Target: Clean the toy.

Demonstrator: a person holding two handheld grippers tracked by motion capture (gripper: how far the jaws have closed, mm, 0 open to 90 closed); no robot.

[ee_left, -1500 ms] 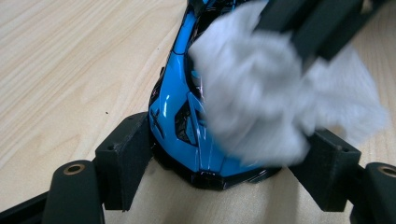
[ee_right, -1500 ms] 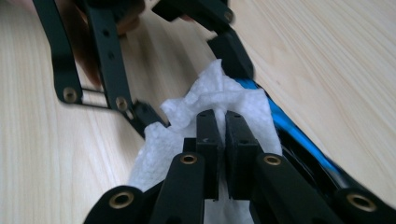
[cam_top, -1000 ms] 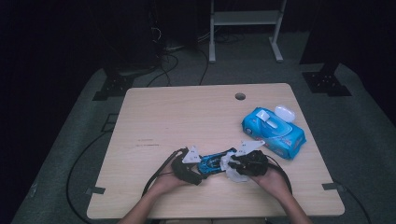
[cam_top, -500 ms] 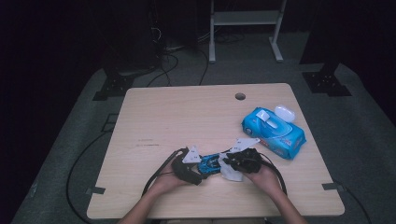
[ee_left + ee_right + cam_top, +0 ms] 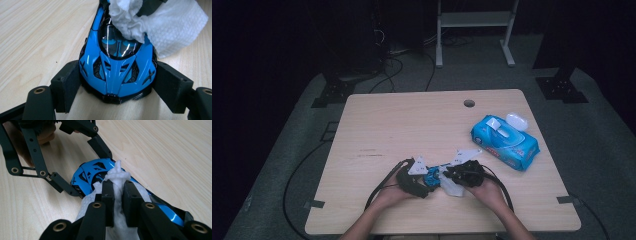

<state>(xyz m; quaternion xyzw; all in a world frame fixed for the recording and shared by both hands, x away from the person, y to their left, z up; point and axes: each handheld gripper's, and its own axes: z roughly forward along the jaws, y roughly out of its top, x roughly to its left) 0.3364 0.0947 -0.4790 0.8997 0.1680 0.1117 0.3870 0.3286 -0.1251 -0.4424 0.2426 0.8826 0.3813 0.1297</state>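
The left gripper (image 5: 115,82) clamps its two black padded jaws on the flanks of a glossy blue and black toy sports car (image 5: 117,62), one pad pressed against each side at the end nearest that gripper's camera. In the left gripper view the car's long axis runs straight away from the jaws, so the car lies in line with the gripper; the dark glass canopy sits further up the body.

The right gripper (image 5: 117,188) has just been closing, and its jaws now pinch a crumpled white paper wipe (image 5: 117,176) between them. The wipe bunches up above the jaw tips and drapes down over the car's roof, touching the canopy.

In the high view the car (image 5: 433,176) lies near the front edge of the pale wooden table (image 5: 412,125), between the two grippers, with its length running roughly left to right across the table. Well apart, toward the table's right side, rests a blue soft pack of wet wipes (image 5: 504,142) with its white lid flipped open.
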